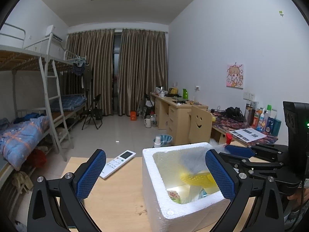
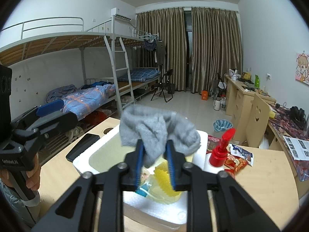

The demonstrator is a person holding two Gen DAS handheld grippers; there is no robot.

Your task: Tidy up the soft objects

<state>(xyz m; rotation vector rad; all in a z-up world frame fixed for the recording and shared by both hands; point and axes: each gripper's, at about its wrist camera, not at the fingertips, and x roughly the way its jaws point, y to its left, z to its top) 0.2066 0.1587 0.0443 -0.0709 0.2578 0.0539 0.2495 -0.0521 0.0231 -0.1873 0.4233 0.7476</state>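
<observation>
A white foam box (image 1: 154, 189) stands on the wooden table; it also shows in the right wrist view (image 2: 85, 157). Inside lie a yellow spiky soft item (image 1: 195, 177), also visible in the right wrist view (image 2: 164, 177), and some packets. My right gripper (image 2: 154, 150) is shut on a grey sock (image 2: 154, 129) and holds it above the box. The sock shows blurred over the box in the left wrist view (image 1: 193, 160). My left gripper (image 1: 154, 174) is open and empty, its fingers straddling the box's near left wall.
A white remote (image 1: 117, 163) lies on the table left of the box. A black phone (image 2: 83, 147) lies by the box. A red-capped bottle (image 2: 220, 152) and snack packets (image 2: 237, 158) sit to its right. A smiley-back chair (image 1: 200, 125) and desks stand beyond.
</observation>
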